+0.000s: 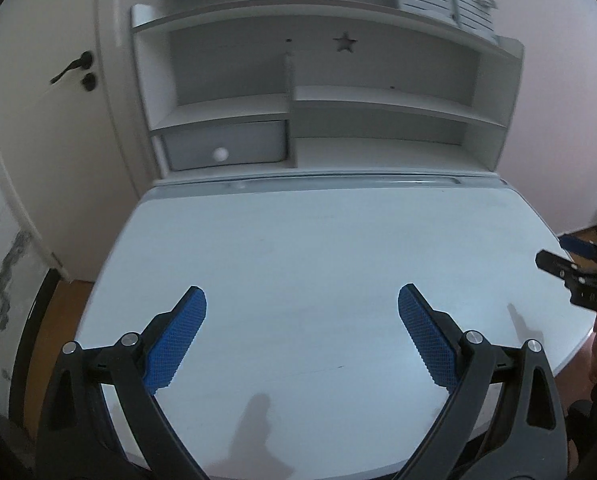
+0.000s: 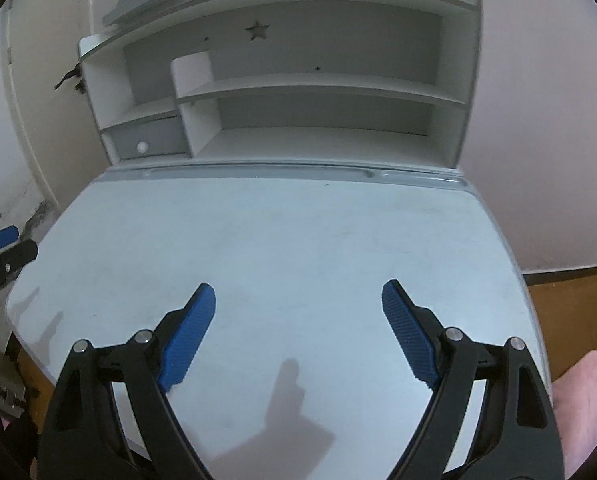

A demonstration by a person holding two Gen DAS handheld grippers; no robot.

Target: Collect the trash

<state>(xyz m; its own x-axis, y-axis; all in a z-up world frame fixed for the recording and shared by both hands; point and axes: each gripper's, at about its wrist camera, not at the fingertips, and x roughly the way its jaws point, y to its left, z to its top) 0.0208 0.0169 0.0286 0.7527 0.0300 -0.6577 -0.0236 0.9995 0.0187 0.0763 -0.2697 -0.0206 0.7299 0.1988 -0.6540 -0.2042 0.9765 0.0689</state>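
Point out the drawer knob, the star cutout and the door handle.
drawer knob (image 1: 221, 154), left wrist view, middle of the round white knob.
star cutout (image 1: 345, 43), left wrist view, centre of the star.
door handle (image 1: 71, 66), left wrist view, on the dark lever.

Before me stands a pale desk (image 1: 318, 240) with a white shelf unit (image 1: 378, 104) at its back, a small drawer (image 1: 224, 144) with a round knob, and a door (image 1: 58, 120) to its left.

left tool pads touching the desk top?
Apart. In the left wrist view the left tool hangs open over the desk top; bare surface shows all round both blue pads, and their shadow lies separate, nearer the front edge.
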